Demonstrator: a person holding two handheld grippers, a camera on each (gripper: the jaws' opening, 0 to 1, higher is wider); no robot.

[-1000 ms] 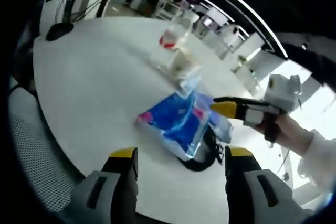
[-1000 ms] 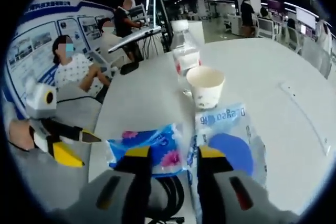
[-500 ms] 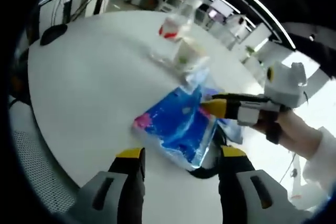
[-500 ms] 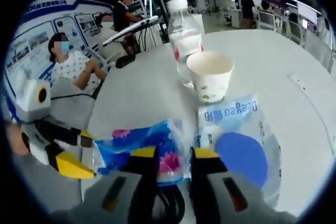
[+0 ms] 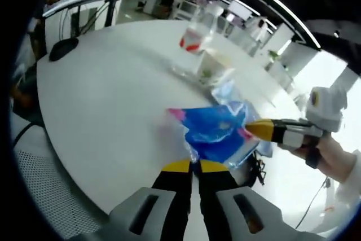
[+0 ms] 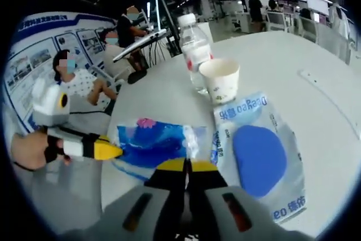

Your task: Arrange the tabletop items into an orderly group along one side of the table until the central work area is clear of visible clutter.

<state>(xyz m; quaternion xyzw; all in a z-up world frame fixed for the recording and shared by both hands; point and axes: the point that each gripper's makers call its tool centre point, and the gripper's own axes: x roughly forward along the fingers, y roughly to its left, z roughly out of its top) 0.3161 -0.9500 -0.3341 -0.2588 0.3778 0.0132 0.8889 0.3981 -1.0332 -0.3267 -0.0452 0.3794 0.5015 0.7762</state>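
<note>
both tools (image 5: 193, 166) (image 6: 186, 165) pinch opposite ends of the blue tissue pack (image 5: 217, 131), its long axis stretched between them above the counter (image 5: 107, 111).

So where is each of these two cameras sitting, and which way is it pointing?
Left gripper view: rides the left hand-held gripper, facing across the table at the tissue pack, cup and bottle; the right hand-held gripper and a hand enter.
Right gripper view: rides the right one, facing the same pack from the opposite end, with a blue-dot pouch beside it.
Shared: pack, cup, bottle, both grippers.
</note>
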